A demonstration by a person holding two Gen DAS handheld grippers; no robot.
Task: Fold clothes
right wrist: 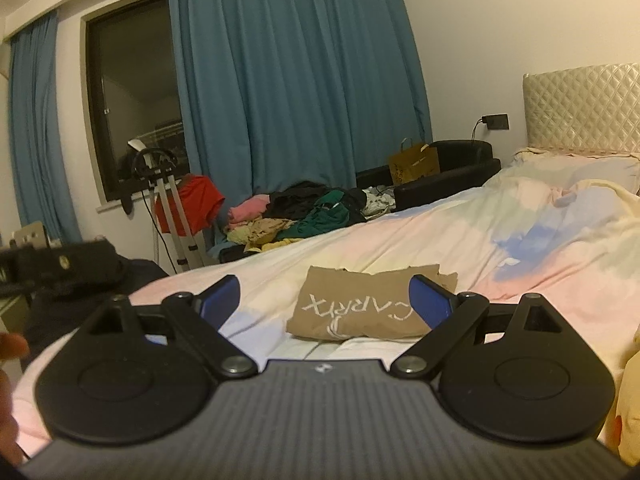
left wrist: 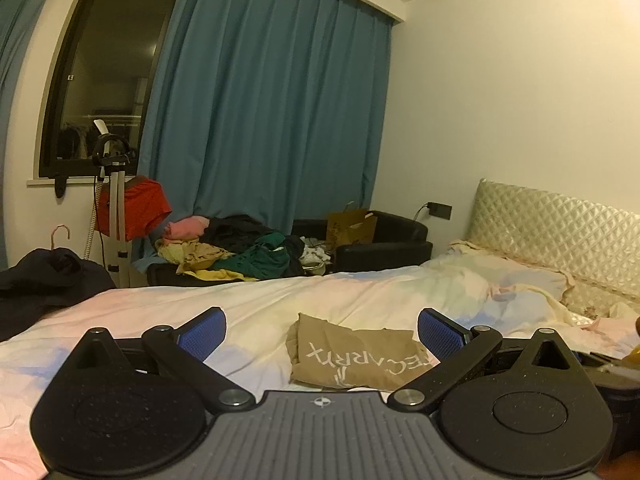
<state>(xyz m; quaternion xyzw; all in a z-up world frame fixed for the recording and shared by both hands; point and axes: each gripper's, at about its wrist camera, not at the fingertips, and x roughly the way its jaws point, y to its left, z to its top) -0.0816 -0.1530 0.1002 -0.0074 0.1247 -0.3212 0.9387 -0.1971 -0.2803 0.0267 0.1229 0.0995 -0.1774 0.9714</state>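
A tan folded garment point(left wrist: 352, 360) with white lettering lies flat on the pastel bedspread point(left wrist: 360, 296). It also shows in the right wrist view point(right wrist: 360, 304). My left gripper point(left wrist: 322, 332) is open and empty, held just above and in front of the garment, not touching it. My right gripper point(right wrist: 324, 300) is open and empty too, with the garment lying between and beyond its blue pads point(right wrist: 430, 300).
A pile of unfolded clothes point(left wrist: 240, 252) lies on a dark bench beyond the bed. A dark garment point(left wrist: 44, 284) lies at the bed's left corner. A stand with a red garment point(left wrist: 136, 212), a black armchair point(left wrist: 384, 240) and a quilted headboard point(left wrist: 560, 236) surround the bed.
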